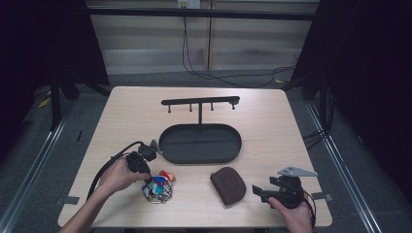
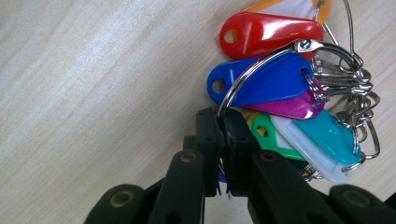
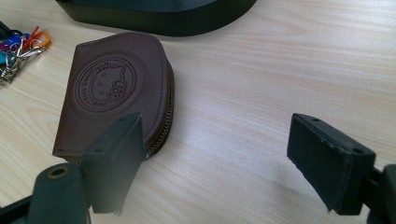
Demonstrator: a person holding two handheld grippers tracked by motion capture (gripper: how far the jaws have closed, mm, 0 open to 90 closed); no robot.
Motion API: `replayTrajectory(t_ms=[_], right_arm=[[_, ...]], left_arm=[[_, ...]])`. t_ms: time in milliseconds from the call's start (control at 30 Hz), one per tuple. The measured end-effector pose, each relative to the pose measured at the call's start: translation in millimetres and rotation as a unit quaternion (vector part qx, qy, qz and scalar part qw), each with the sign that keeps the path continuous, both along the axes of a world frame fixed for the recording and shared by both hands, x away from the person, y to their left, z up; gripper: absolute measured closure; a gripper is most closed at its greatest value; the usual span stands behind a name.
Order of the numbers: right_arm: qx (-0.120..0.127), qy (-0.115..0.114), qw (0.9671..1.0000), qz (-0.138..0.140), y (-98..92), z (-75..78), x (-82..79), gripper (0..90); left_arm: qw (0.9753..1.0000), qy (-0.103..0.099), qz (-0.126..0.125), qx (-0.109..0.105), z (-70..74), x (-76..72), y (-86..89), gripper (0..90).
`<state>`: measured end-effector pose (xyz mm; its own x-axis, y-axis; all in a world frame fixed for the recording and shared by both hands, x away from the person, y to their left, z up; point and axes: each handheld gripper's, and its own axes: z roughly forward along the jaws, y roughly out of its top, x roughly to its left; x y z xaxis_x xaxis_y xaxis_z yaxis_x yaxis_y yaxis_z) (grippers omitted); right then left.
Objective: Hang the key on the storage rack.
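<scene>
While the left gripper reaches down to the near left part of the table, its jaws are closed on the large metal ring of a bunch of keys; in the left gripper view the two black jaws meet with the ring pinched between their tips. The bunch lies on the wood just in front of that gripper, and its plastic tags fan out from the ring: a red tag on top, a blue tag under it, then purple, green, white and teal ones, with a tangle of small silver rings and clips at the far side. The right gripper rests low over the near right part of the table, its jaws spread wide apart and holding nothing. Just beside its left jaw lies a brown leather pouch with a round embossed stamp and a zip along its curved edge, flat on the table, not touched. Behind both, near the middle of the table, stands a black oval tray with a post and a hook bar above it.
</scene>
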<state>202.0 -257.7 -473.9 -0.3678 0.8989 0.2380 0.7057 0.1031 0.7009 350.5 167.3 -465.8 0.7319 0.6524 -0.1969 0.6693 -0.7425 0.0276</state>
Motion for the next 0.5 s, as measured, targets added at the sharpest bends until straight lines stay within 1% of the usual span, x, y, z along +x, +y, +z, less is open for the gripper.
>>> replayTrajectory(t_ms=[33,67,133,167,233,267,300,333,400,433,500], right_arm=[[0.000,0.000,1.0000,0.000,0.0,0.0,0.0,18.8],[-0.001,-0.001,1.0000,0.000,-0.1,0.0,-0.1,19.0],[-0.001,0.000,1.0000,-0.001,-0.4,0.0,-0.3,19.0],[-0.001,0.001,1.0000,-0.003,-0.4,0.1,-0.3,19.0],[-0.001,0.003,1.0000,-0.003,-0.5,-0.2,0.1,19.1],[-0.001,0.003,1.0000,-0.003,-0.5,-0.2,0.1,19.1],[-0.002,0.002,1.0000,-0.002,-0.4,-0.3,0.2,19.2],[-0.002,0.002,1.0000,-0.001,-0.3,-0.3,0.2,19.3],[-0.003,0.003,1.0000,-0.001,-0.3,-0.5,0.3,19.3],[-0.002,0.003,1.0000,-0.001,-0.4,-0.5,0.3,19.3],[-0.002,0.003,1.0000,-0.002,-0.5,-0.5,0.2,19.2]], left_arm=[[1.0000,-0.001,-0.003,0.000,0.0,0.3,-0.5,86.7],[1.0000,0.005,-0.005,0.002,0.0,0.0,-1.2,86.7],[1.0000,0.003,-0.005,0.001,0.2,-0.4,-1.3,86.8],[1.0000,0.003,-0.005,0.004,0.5,-0.6,-1.4,86.7],[0.9999,0.005,-0.010,-0.002,0.6,-0.3,-0.5,86.8],[1.0000,0.005,-0.005,-0.007,1.6,-0.4,-0.1,86.8],[0.9999,0.003,-0.006,-0.012,3.5,0.1,0.8,86.8],[0.9999,0.003,-0.006,-0.012,3.5,0.1,0.8,86.9],[0.9999,0.001,-0.007,-0.011,10.2,0.3,1.4,86.9],[0.9999,0.000,-0.002,-0.017,12.7,0.6,2.0,87.0],[0.9999,-0.003,0.001,-0.014,17.1,0.9,2.8,87.0]])
